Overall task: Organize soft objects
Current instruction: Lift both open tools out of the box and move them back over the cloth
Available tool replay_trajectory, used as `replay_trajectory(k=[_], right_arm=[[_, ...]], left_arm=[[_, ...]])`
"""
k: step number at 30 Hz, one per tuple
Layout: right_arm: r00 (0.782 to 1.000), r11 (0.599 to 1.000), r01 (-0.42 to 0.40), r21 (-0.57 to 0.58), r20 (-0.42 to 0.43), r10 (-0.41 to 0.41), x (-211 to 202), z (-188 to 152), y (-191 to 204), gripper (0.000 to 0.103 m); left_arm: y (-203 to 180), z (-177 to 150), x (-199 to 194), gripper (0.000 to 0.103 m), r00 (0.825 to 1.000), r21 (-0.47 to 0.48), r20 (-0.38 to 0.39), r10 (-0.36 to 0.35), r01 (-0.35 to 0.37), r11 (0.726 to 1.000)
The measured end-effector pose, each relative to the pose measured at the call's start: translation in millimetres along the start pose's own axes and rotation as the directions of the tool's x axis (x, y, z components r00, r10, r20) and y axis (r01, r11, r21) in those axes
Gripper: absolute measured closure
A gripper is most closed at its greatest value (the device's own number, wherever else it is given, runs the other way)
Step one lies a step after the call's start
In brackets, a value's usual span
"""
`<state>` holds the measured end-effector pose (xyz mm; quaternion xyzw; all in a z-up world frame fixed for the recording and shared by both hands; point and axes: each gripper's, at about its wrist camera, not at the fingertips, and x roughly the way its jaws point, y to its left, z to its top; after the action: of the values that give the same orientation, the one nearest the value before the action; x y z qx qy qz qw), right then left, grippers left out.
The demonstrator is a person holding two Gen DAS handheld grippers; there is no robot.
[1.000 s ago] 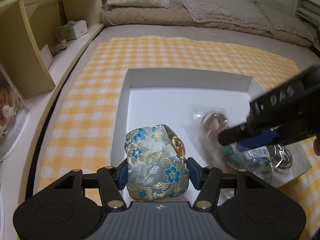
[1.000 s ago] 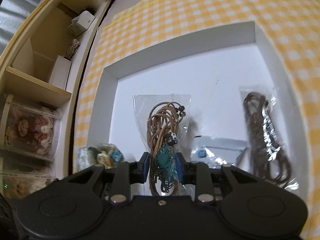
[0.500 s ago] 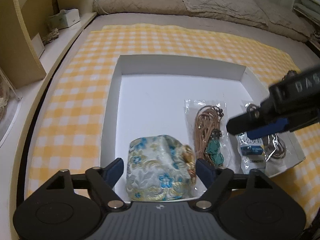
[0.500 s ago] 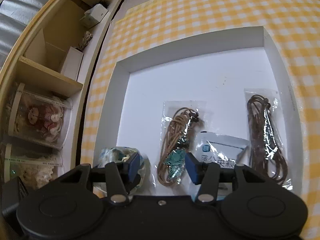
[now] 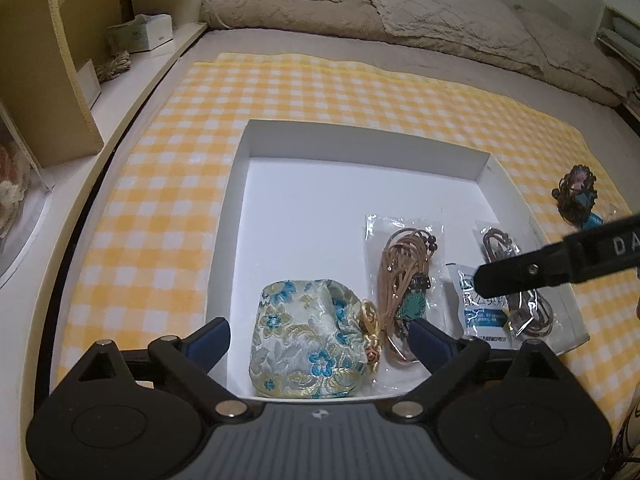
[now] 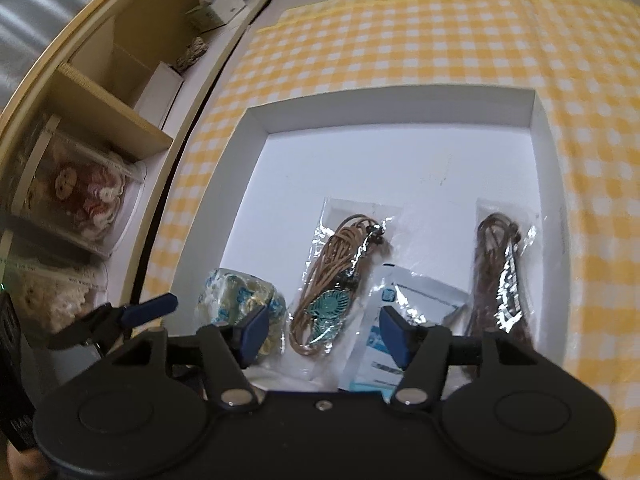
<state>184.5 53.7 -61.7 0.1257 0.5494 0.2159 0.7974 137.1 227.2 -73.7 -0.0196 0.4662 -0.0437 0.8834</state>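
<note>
Left wrist view: left gripper (image 5: 318, 338) jaws have just been opening and stand apart, clear of the brocade pouch (image 5: 308, 350) lying between them in the white box (image 5: 360, 142) (near corner).

Right wrist view: right gripper (image 6: 323, 330) jaws, likewise just opening, stand apart over the bagged tan cord (image 6: 340, 276), pads not touching it; dark cord bag (image 6: 500, 280) lies at the box's right wall

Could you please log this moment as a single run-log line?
left gripper: fingers just opened, pouch released | right gripper: fingers just opened, cord packet released | both lie in white box
</note>
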Motion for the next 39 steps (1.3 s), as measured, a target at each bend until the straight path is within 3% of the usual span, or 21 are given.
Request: replay_trajectory(k=[19,25,39], right_arm=[[0.986,0.970,0.125,-0.206,0.138,-0.098,-50.1,-15.9,-8.3,0.021],[0.969,0.946,0.186,-0.265,0.211,-0.131,-65.3,-24.9,-8.1,0.000],[0.935,0.931,0.281,-0.234,0.286,-0.210,-87.9,-27.9,-30.0,0.000]], left_arm=[[-14.9,8.8,-28.1,0.000,0.998,-0.047,0.055,0.044,-0.041,0.998],[-20.7,10.2,-35.7,0.000,0.997,-0.050,0.069,0.043,-0.040,0.998],[-47.8,22.2,-48.3,0.000,0.992,-0.023,0.118,0.037,-0.034,0.999]])
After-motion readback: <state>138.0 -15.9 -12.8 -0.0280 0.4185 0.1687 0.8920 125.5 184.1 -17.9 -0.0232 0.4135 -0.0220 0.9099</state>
